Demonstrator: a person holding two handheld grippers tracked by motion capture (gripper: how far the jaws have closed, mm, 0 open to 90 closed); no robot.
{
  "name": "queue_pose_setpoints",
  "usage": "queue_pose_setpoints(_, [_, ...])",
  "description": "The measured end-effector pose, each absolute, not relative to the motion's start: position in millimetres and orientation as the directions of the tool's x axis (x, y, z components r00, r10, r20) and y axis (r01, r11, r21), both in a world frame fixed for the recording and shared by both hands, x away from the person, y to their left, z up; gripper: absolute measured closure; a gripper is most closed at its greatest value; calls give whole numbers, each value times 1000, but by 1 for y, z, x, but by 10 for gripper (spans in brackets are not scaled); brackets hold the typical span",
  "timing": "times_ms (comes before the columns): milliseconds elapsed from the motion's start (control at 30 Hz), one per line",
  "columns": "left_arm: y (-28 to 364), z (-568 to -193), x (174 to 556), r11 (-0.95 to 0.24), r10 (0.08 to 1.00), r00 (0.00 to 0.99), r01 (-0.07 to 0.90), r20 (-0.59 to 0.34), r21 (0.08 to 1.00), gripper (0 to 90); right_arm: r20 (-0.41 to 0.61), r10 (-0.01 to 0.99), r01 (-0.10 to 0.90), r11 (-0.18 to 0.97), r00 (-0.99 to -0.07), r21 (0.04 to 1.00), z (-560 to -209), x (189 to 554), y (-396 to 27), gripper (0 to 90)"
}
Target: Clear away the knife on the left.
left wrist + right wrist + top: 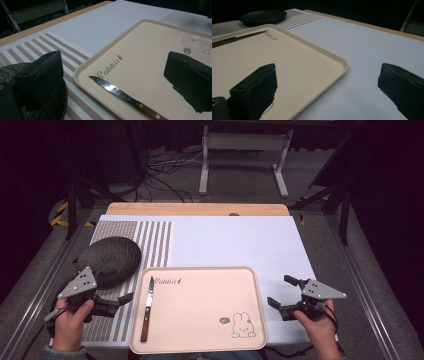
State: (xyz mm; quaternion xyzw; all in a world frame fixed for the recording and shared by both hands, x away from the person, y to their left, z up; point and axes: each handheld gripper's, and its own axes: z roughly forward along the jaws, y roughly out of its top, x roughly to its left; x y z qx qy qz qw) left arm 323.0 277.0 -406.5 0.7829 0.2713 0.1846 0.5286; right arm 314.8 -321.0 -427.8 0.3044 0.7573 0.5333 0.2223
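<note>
Wood-handled knife lies on the tray, and your hands are free.

Your knife rests flat along the left edge of the beige tray, blade pointing to the far edge of the tabletop, so that placement looks done. Your left gripper hovers just beside the tray's left rim, jaws spread wide with nothing between them. Your right gripper waits off the tray's right edge, jaws likewise apart and empty. The dark round mat sits untouched near the tabletop's left edge.

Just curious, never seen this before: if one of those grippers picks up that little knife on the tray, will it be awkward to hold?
Probably. The knife lies flat on the smooth tray, so it may slide when nudged. It looks thin, stiff and light; the wooden handle likely offers the better grip.
</note>
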Motion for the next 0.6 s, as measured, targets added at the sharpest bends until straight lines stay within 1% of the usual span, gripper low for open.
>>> queue_pose_setpoints(267, [297,-424,317,-222,648,761,216,-22,951,26,-15,705,215,235,-709,948,-427,314,-323,28])
queue_pose_setpoints(600, [307,-443,316,-227,677,736,226,-14,947,25,-5,710,212,218,-704,953,-427,314,-326,26])
